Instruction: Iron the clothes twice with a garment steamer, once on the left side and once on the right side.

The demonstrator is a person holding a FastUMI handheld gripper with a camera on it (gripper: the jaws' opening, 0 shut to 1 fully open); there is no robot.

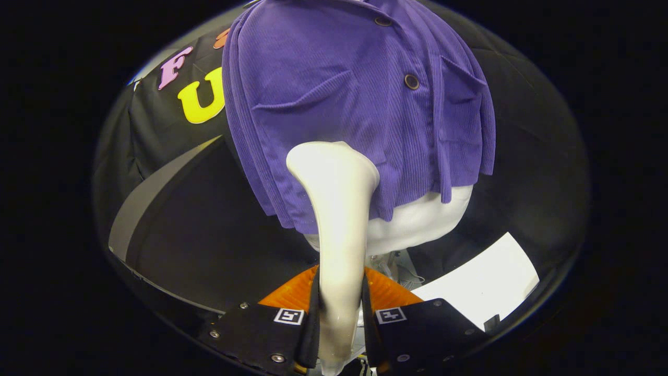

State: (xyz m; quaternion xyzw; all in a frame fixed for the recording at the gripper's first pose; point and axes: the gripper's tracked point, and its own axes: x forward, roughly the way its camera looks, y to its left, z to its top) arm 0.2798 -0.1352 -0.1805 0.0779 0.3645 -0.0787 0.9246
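While both fingers of the gripper (340, 313) clamp the white plastic garment steamer (336, 209), its flared head meets fabric. That ribbed purple buttoned shirt (334, 94) hangs on a white mannequin torso (417, 222).

1 shirt (360, 104), 1 steamer (336, 209), 2 fingers (308, 324)

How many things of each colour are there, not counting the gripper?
Purple: 1, the shirt
White: 3, the steamer held between the gripper fingers, the mannequin under the shirt, the sheet beyond the fingers
Total: 4
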